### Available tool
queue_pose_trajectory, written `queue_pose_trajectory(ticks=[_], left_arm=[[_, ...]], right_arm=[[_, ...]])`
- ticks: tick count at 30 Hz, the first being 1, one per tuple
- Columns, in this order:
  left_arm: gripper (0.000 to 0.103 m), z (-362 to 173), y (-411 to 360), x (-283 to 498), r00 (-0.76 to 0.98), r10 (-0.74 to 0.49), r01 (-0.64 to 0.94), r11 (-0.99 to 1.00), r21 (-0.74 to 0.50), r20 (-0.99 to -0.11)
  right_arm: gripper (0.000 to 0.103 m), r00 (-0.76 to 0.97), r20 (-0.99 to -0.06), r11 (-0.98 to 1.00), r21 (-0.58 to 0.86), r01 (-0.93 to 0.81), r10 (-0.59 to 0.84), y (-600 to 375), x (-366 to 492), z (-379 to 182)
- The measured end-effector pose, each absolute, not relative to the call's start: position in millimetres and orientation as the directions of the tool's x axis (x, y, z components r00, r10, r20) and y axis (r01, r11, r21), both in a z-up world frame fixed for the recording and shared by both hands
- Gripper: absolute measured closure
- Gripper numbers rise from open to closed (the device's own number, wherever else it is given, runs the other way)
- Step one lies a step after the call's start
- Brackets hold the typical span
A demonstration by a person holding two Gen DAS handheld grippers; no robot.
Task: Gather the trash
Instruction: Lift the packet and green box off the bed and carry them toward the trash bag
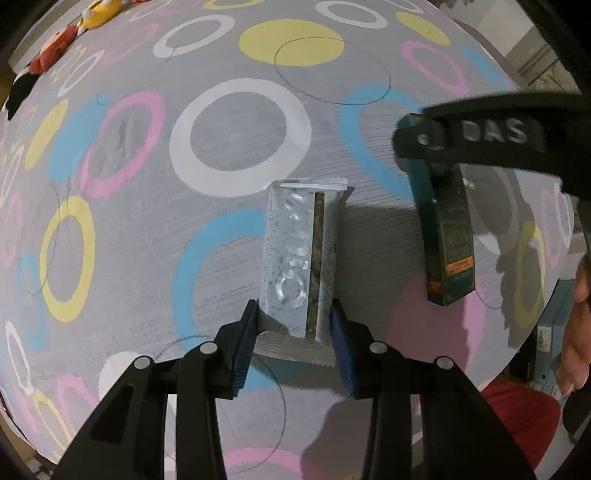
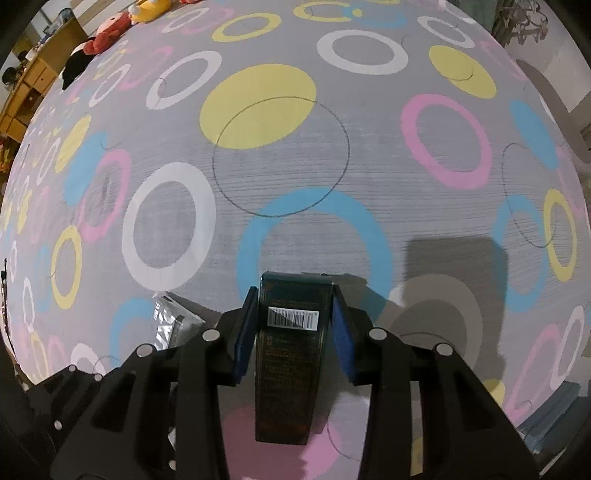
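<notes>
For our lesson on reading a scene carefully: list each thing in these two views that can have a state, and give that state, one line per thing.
Left gripper: shut on the silver wrapper.
Silver wrapper: gripped at its near end, sealed end pointing away over the carpet.
Right gripper: shut on the dark box.
Dark box: clamped between the blue pads, barcode label facing the camera.
Carpet: flat, patterned with coloured rings.
Plush toys: lying at the carpet's far edge.

Silver speckled wrapper (image 1: pixel 291 258), dark green box (image 2: pixel 290 354), perhaps teal-edged; ring-patterned grey carpet (image 2: pixel 369 166)
</notes>
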State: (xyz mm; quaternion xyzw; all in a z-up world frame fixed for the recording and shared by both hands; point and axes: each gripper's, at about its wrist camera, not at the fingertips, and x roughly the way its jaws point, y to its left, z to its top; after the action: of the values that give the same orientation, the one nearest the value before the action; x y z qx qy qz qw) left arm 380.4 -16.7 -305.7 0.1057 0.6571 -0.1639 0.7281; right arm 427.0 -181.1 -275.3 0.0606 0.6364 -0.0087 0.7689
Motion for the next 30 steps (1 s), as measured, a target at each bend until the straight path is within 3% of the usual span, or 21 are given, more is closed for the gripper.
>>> queue_pose_trajectory(ticks=[13, 20, 30], left_arm=[[0.065, -252.6, 22.3, 362.7, 0.184, -0.101, 0.314, 0.949, -0.038, -0.978], [0.065, -201.9, 26.1, 307.5, 0.223, -0.116, 0.318, 0.947, -0.04, -0.968], [0.065, -178.2, 23.4, 234.1, 0.233, -0.127, 0.357, 0.934, -0.037, -0.964]], right_arm=[[0.066, 0.292, -0.953, 0.995, 0.093, 0.022, 0.082, -168.8, 385.3, -223.4], [0.066, 0.342, -0.934, 0.995, 0.103, -0.013, 0.101, -168.2, 335.8, -180.9], [0.066, 0.377, -0.921, 0.995, 0.098, -0.026, 0.1, -160.0, 257.8, -147.5]])
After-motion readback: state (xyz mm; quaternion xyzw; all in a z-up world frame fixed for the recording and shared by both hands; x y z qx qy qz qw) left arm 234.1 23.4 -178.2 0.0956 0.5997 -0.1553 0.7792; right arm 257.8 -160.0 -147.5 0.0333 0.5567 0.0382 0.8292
